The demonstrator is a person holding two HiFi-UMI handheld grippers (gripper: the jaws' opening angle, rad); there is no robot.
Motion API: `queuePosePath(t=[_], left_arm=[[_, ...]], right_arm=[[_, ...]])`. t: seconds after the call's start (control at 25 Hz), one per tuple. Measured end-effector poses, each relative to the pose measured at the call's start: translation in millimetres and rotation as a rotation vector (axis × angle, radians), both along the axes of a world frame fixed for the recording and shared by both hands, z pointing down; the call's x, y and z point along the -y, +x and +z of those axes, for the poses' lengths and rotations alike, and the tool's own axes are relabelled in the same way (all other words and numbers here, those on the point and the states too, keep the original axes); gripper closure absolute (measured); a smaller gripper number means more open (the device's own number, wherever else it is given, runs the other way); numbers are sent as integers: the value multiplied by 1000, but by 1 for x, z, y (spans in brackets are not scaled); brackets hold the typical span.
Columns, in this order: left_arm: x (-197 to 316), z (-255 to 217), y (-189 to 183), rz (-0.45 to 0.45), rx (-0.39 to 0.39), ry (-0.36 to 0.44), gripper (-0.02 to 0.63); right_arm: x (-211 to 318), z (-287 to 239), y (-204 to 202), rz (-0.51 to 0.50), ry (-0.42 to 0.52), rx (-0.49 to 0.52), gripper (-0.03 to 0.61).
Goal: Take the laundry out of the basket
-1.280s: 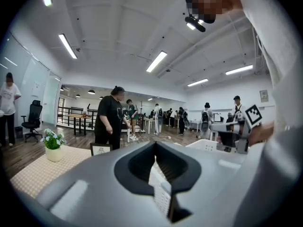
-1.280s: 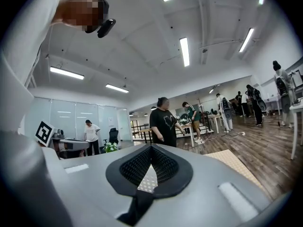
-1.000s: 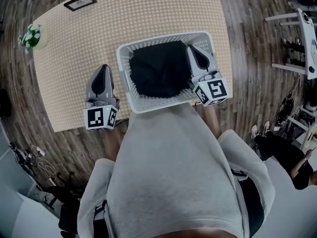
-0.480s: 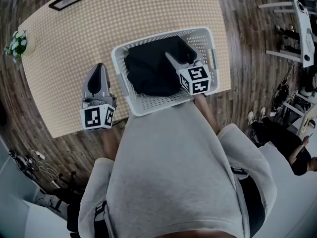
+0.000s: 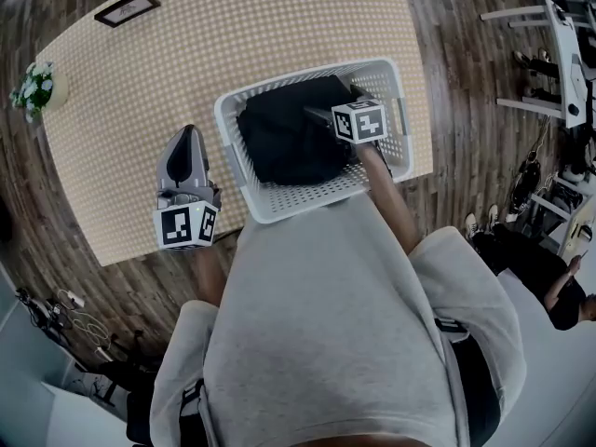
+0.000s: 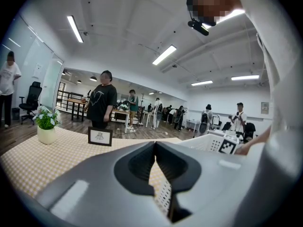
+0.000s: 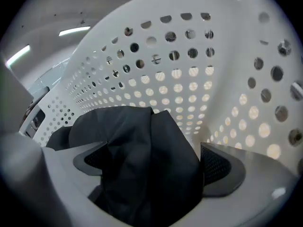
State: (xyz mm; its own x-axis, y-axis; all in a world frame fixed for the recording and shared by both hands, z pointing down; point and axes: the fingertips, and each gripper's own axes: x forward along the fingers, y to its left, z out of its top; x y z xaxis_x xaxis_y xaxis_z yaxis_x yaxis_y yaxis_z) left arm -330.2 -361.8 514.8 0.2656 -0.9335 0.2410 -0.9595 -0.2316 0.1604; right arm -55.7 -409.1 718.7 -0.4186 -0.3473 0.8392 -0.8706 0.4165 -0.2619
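far left of the basket (image 5: pixel 235 152): small plant pot (image 5: pixel 35 80) at the edge of the table (image 5: pixel 233 35), which has a checked top

up-left of the basket: picture frame (image 5: pixel 125 7) near the table's far edge

just left of the basket: left gripper (image 5: pixel 189 134), over the table's near edge, tips pointing away from the person. Head view shows a gap between it and the basket wall. Its own view: jaws clenched tip to tip, nothing between them, holding nothing

basket itself: white, perforated, on the table at the near edge, right in front of the person's grey top (image 5: pixel 326 324)

laundry (image 5: pixel 289 138): black, crumpled, inside the basket, covers most of the basket floor, bare perforated floor shows along the near side

right gripper (image 7: pixel 152 160): down inside the basket, in from the basket's right side, marker cube (image 5: pixel 358 120) facing up, tips at the laundry. Its own view: jaws opening, spread wide, a thick fold of the laundry bulges up between them and fills most of the gap. Pads are not squeezing it, so released, no grip

right of the basket: wood floor, white rack (image 5: pixel 559 63) well apart from it; another person (image 5: pixel 535 287) lower right, also well apart
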Motion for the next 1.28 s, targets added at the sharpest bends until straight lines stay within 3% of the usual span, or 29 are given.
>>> queuePosePath(t=[0.2,0.44,0.6,0.76,1.04,1.28], left_arm=[[1,0,3,-1,-10,2,603],[0,-2,8,1,-15,11,603],[0,-5,10,-2,-18,16,603],[3,-3,13,2,-22,14,603],[6,-6,17,4,-24,27,603],[6,-11,20,-1,-27,39,603]], right_arm=[[-1,32,-6,28,-135,110,-20],[-2,31,-5,29,-128,128,-14],[-14,23,-23,-43,-203,229,135],[-32,16,-53,-160,-310,389,348],[-31,6,-61,-230,-251,406,453],[-29,-28,-64,-248,-105,415,500]])
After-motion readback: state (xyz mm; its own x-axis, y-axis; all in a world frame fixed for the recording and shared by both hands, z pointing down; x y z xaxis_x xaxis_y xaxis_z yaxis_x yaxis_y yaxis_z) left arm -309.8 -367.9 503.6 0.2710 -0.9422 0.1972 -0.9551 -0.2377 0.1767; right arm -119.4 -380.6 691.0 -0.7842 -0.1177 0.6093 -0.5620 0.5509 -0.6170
